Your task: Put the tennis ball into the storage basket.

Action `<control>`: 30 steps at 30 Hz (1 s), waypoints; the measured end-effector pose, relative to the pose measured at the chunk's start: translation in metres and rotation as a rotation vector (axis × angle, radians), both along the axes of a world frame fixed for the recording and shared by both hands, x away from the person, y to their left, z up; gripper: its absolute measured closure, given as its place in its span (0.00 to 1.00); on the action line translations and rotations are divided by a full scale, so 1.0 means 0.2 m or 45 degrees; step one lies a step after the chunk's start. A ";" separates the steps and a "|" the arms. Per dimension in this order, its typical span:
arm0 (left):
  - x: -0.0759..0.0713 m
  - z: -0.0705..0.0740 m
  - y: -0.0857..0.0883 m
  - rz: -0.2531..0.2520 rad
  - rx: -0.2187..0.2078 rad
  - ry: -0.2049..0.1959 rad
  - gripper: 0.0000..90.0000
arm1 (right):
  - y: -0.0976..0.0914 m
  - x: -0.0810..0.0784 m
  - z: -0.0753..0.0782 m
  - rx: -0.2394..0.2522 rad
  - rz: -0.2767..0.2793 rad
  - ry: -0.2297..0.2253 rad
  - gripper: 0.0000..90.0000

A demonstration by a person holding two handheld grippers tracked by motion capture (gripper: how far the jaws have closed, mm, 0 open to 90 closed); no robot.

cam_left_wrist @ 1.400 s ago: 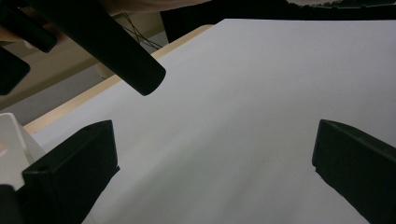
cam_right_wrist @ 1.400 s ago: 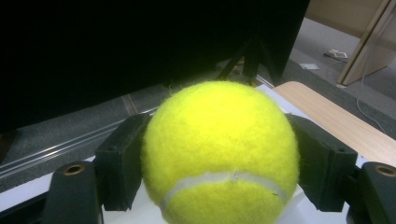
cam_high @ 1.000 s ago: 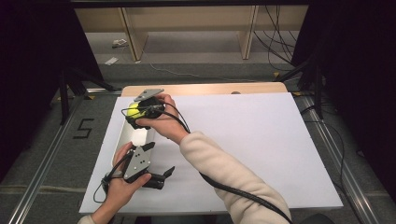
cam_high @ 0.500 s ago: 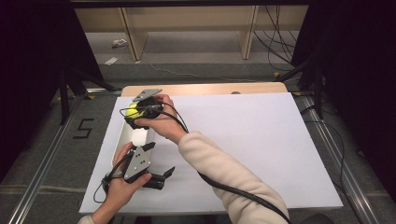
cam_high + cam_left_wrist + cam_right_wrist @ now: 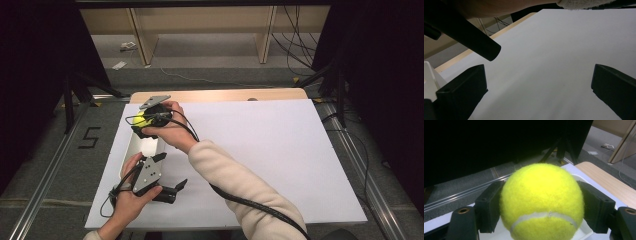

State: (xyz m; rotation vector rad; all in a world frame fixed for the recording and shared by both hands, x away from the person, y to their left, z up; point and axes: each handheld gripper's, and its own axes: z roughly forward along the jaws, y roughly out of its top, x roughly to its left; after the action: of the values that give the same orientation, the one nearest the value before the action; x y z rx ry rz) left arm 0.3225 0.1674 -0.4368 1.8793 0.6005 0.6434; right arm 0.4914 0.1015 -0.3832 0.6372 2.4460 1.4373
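Two jaws clamping tennis ball (image 5: 541,201) up close, white tray (image 5: 131,152) overhead

Tennis ball (image 5: 541,202): yellow felt, white curved seam across its lower half. Position: centre of the right gripper view, clamped on both sides; upper left in the high view.

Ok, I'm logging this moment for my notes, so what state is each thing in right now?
Tennis ball: clamped between the right gripper's jaws, held above the tray.
Right gripper: shut on the tennis ball.
Left gripper: open, jaws wide apart, nothing between them, low over the table.
White tray: lying at the table's left edge, what shows of its inside is bare.
Table: covered by a white sheet.
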 end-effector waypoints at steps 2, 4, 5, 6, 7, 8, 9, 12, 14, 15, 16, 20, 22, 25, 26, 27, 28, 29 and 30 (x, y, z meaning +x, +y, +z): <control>0.00 0.00 0.00 0.002 -0.002 0.001 0.00 | 0.00 0.00 0.00 -0.001 0.001 -0.001 0.30; 0.00 0.00 0.00 0.000 0.001 0.000 0.00 | 0.00 0.00 -0.01 -0.010 -0.002 0.004 0.30; 0.00 0.00 0.00 -0.001 0.002 0.000 0.00 | 0.00 0.01 -0.01 -0.011 -0.003 0.005 0.30; 0.00 0.00 0.00 -0.001 0.003 -0.001 0.00 | 0.00 0.01 -0.01 -0.010 -0.005 0.005 0.30; 0.00 0.00 0.00 0.000 0.004 -0.002 0.00 | 0.00 0.01 -0.02 -0.011 -0.007 0.005 0.30; 0.00 0.00 0.00 -0.001 0.002 -0.001 0.00 | 0.00 0.01 -0.02 -0.010 -0.007 0.004 0.30; 0.00 0.00 0.00 -0.001 0.003 -0.001 0.00 | 0.00 0.01 -0.02 -0.011 -0.006 0.004 0.30; 0.00 0.00 0.00 0.000 0.002 -0.001 0.00 | 0.01 0.02 -0.03 -0.015 -0.009 0.007 0.30; 0.00 0.00 0.00 0.000 0.001 -0.001 0.00 | 0.01 0.02 -0.03 -0.015 -0.010 0.008 0.30; 0.00 0.00 0.00 -0.001 0.001 -0.001 0.00 | 0.01 0.02 -0.03 -0.016 -0.008 0.010 0.30; 0.00 0.00 0.00 -0.001 0.001 -0.001 0.00 | 0.01 0.02 -0.03 -0.018 -0.006 0.010 0.30; 0.00 0.00 0.00 0.000 0.005 -0.004 0.00 | 0.01 0.03 -0.03 -0.020 -0.012 0.012 0.30; 0.00 0.00 0.00 0.002 0.003 -0.001 0.00 | 0.01 0.03 -0.03 -0.019 -0.013 0.015 0.30; 0.00 0.00 0.00 0.002 0.002 0.000 0.00 | 0.01 0.03 -0.04 -0.026 -0.017 0.019 0.30; 0.00 0.00 0.00 0.002 0.002 0.000 0.00 | 0.01 0.03 -0.04 -0.028 -0.016 0.020 0.30; 0.00 0.00 0.00 0.001 0.002 0.000 0.00 | 0.01 0.03 -0.05 -0.030 -0.017 0.020 0.30; 0.00 0.00 0.00 0.001 0.007 -0.004 0.00 | 0.01 0.04 -0.05 -0.029 -0.018 0.022 0.30; 0.00 0.00 0.00 0.000 0.007 -0.004 0.00 | 0.01 0.04 -0.05 -0.030 -0.021 0.023 0.30; 0.00 0.00 0.00 0.001 0.007 -0.004 0.00 | 0.01 0.04 -0.06 -0.032 -0.023 0.027 0.30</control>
State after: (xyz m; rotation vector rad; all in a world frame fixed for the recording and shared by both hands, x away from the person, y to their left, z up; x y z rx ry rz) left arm 0.3224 0.1675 -0.4367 1.8828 0.5977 0.6492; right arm 0.4992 0.1044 -0.3944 0.6710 2.4638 1.3982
